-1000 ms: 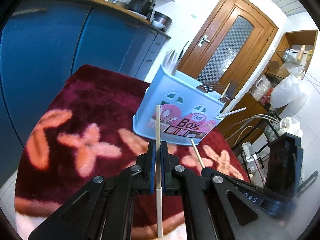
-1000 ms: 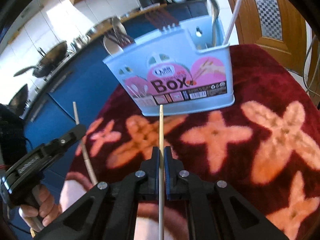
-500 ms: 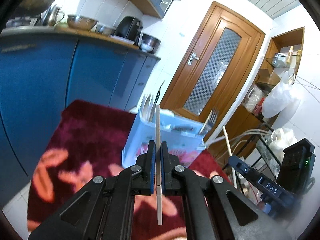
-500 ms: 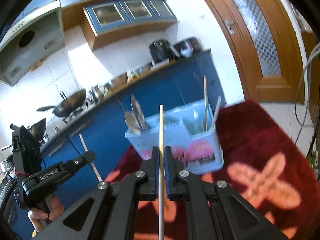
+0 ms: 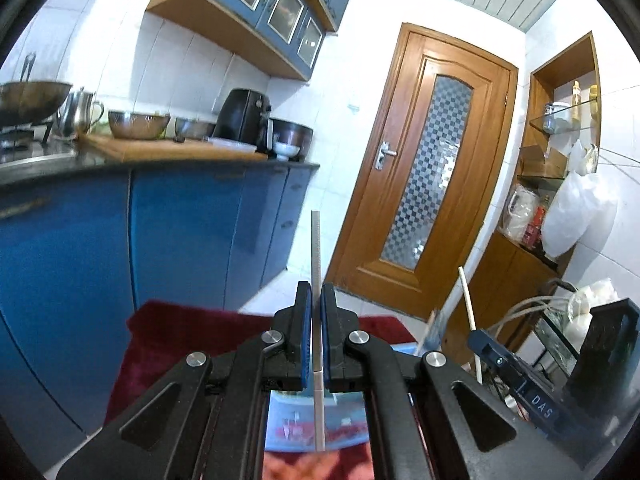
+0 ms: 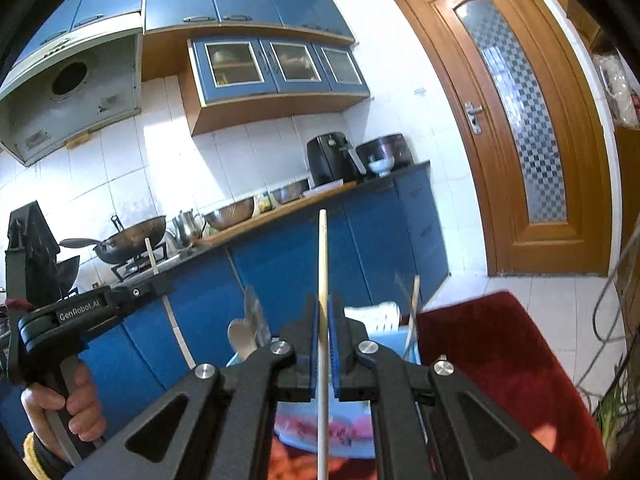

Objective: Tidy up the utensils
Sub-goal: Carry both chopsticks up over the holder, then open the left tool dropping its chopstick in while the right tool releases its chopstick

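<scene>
Left gripper point(image 5: 316, 300): blue pads pressed together on a pale chopstick point(image 5: 316, 248), which stands upright between them, top end sticking well above the fingertips, lower end running down between the arms. Right gripper point(image 6: 323, 312): same grip, pads pinching a second, light wooden chopstick point(image 6: 322, 256), upright, tip above the fingers, tail passing down out of the bottom of the view.

Just beyond and below both grippers sits the light blue utensil box point(image 6: 380, 316), mostly hidden by the gripper arms; its pink label shows blurred through the gap between them. In the right wrist view spoons point(image 6: 244, 332) stand in its left part, and a thin stick with a fork-like handle point(image 6: 412, 312) leans in the right part. The box rests on a dark red mat point(image 6: 492, 360) with orange flower shapes.

From the right wrist view the left gripper appears at far left, held by a hand point(image 6: 68, 404), its chopstick poking up above it. From the left wrist view the right gripper shows at lower right with its chopstick slanting up.

Farther back: blue cabinets point(image 5: 180, 232) under a counter with a wok point(image 6: 132, 238), kettle point(image 5: 80, 114), metal bowls point(image 5: 138, 124) and a black air fryer point(image 6: 334, 158). Blue wall cabinets point(image 6: 276, 68) above. Wooden door point(image 5: 432, 176) with checkered glass beyond the white floor tiles.
</scene>
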